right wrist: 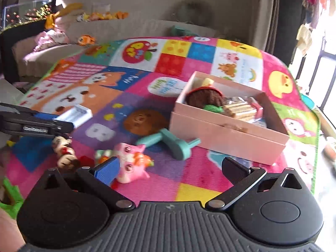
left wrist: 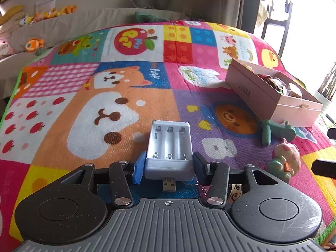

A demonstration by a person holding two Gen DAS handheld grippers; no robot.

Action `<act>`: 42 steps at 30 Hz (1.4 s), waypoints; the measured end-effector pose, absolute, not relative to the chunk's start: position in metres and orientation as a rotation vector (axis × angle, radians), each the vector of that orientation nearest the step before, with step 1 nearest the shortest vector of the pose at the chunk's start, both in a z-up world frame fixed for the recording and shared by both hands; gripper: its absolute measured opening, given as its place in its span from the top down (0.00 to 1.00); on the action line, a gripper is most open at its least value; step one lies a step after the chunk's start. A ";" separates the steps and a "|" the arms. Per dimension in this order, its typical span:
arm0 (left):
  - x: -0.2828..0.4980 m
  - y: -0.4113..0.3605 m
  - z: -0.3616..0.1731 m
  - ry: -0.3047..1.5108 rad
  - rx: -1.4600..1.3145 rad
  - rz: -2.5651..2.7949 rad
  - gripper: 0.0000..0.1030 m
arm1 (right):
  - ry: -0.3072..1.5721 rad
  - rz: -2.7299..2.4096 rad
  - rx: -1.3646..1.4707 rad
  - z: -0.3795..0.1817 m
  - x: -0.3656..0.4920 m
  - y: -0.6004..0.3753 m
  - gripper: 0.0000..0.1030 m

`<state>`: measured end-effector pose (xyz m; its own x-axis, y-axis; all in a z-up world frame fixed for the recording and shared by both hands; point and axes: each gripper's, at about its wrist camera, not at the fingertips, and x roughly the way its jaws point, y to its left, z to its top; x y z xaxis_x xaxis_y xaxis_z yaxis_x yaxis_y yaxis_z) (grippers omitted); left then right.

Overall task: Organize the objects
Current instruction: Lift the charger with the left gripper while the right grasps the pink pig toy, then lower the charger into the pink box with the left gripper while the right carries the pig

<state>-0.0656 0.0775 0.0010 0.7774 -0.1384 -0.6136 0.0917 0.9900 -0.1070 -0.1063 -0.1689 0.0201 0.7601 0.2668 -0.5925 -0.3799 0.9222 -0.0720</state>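
My left gripper (left wrist: 169, 166) is shut on a white USB battery charger (left wrist: 169, 147), its empty slots facing up, held just above the colourful play mat (left wrist: 84, 105). The charger also shows in the right wrist view (right wrist: 76, 114) at the far left, with the left gripper's arm (right wrist: 31, 124) before it. My right gripper (right wrist: 171, 168) is open and empty above the mat. A pink cat figurine (right wrist: 130, 161) lies beside its left finger. A teal plastic toy (right wrist: 170, 142) lies against a pink open box (right wrist: 229, 134) holding several toys.
A small brown-and-white figurine (right wrist: 65, 153) lies at the left of the mat. The pink box (left wrist: 271, 96), teal toy (left wrist: 277, 133) and a pink-green figurine (left wrist: 285, 159) sit right of the charger. A beige sofa (left wrist: 63, 27) with plush toys stands behind.
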 end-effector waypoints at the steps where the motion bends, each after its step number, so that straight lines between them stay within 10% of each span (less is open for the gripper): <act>1: -0.066 0.078 0.001 0.669 -0.073 -0.125 0.48 | 0.614 0.388 -0.203 0.019 -0.109 -0.163 0.00; 16: -0.066 0.079 0.001 0.665 -0.078 -0.127 0.48 | 0.662 0.455 -0.270 -0.006 -0.085 -0.123 0.09; 19: -0.066 0.079 0.001 0.666 -0.078 -0.126 0.48 | 0.674 0.436 -0.322 -0.011 -0.079 -0.114 0.30; 42: 0.034 -0.094 0.078 0.577 -0.186 -0.383 0.49 | 0.474 0.089 -0.041 0.041 -0.137 -0.279 0.31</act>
